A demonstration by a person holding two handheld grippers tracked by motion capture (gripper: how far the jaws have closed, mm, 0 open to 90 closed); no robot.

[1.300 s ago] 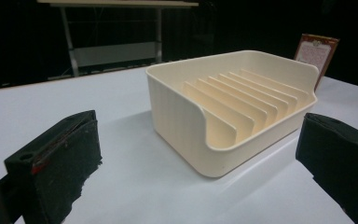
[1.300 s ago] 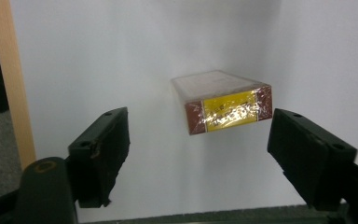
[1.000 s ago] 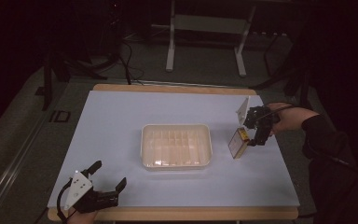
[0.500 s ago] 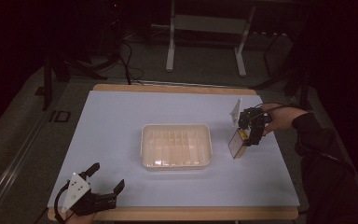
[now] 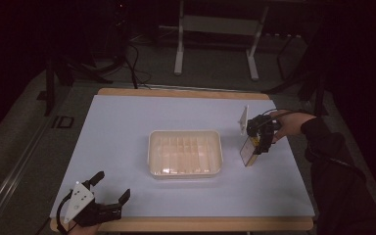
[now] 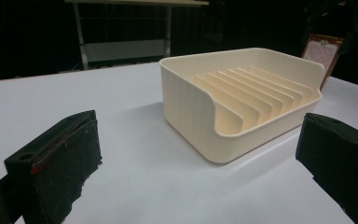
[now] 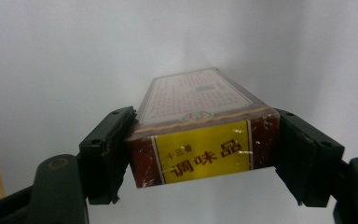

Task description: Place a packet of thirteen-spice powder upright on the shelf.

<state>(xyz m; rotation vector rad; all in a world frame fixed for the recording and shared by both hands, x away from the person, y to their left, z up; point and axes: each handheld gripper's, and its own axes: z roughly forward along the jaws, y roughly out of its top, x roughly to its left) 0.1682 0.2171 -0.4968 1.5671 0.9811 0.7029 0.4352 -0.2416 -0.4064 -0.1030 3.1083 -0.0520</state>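
Right gripper (image 5: 255,147) jaws just closed onto seasoning box (image 7: 200,135), at 3 o'clock of slotted tray (image 5: 185,152); end-only grip, box may pivot. Left gripper (image 5: 111,193) wide open, empty.

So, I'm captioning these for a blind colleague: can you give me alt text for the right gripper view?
A red-brown box with a yellow label of Chinese characters sits between the two black jaws of the right hand-held gripper, which have just been closing and now press on its two sides. Past it lies the pale table surface.
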